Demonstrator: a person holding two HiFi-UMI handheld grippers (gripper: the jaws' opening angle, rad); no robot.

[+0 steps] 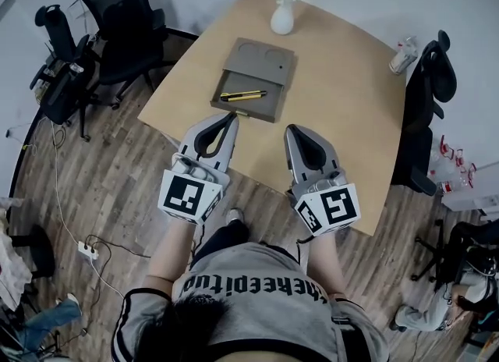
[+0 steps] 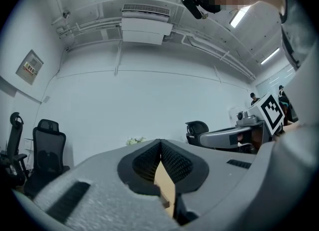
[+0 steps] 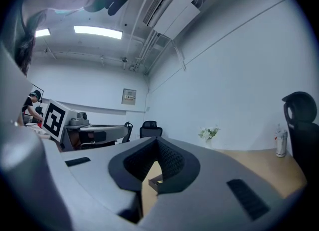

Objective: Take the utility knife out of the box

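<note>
A grey box (image 1: 255, 78) lies open on the wooden table (image 1: 343, 118), and the yellow and black utility knife (image 1: 242, 95) rests in its front tray. My left gripper (image 1: 233, 117) hovers just short of the box's near edge, shut and empty. Level with it and to its right over the table, my right gripper (image 1: 293, 129) is also shut and empty. In the left gripper view the left gripper (image 2: 160, 143) shows only tabletop under its closed tips. In the right gripper view a corner of the box (image 3: 155, 182) shows under the closed tips of the right gripper (image 3: 158, 141).
A white vase of flowers (image 1: 282, 14) stands behind the box at the table's far edge. A small bottle (image 1: 403, 57) sits at the right edge. Black office chairs stand at the left (image 1: 118, 25) and right (image 1: 425, 95). A power strip (image 1: 86, 252) lies on the wooden floor.
</note>
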